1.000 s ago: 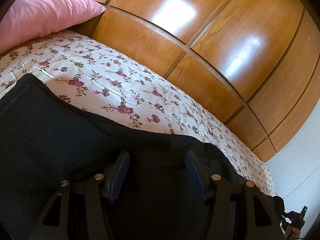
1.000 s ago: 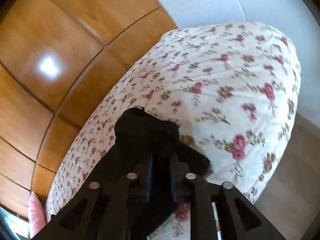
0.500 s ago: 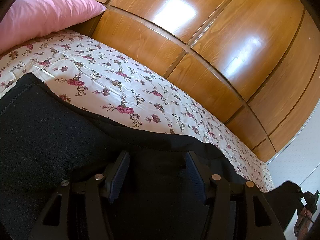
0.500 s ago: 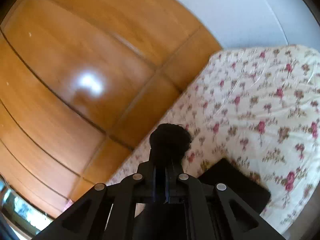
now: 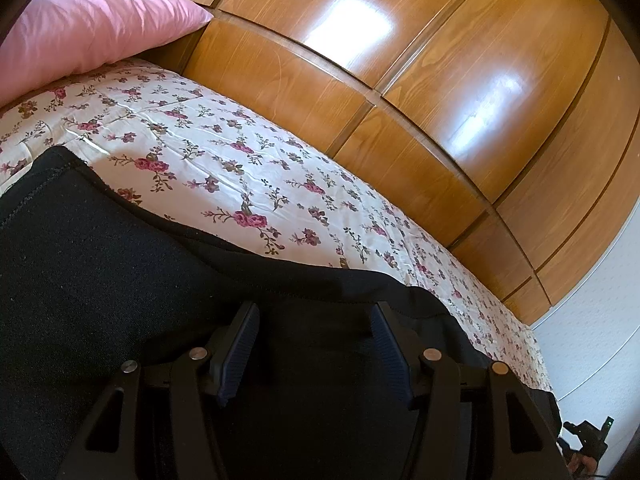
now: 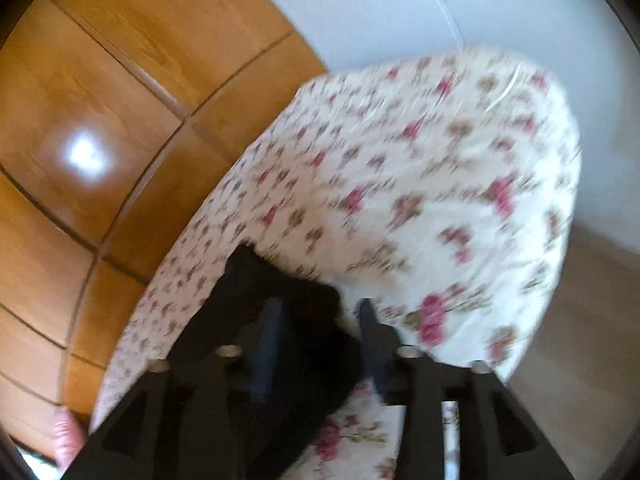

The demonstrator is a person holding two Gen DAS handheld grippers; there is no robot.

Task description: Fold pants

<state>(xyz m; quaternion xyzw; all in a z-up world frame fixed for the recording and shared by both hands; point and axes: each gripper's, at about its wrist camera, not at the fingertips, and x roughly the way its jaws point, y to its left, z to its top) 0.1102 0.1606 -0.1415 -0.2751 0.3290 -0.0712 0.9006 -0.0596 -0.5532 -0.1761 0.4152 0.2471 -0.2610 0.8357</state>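
Right gripper (image 6: 320, 344) fingers have just been opening, dropping the black pants (image 6: 280, 308) leg on the bed (image 6: 440, 160). Left gripper (image 5: 314, 344) fingers gape wide above the fabric, gripping nothing, ready for the next fold.

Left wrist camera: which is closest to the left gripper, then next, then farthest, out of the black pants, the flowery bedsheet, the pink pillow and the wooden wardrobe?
1. Black pants, right under the left gripper.
2. Flowery bedsheet, just beyond the pants.
3. Pink pillow, far left, and wooden wardrobe, behind the bed: too close to call.
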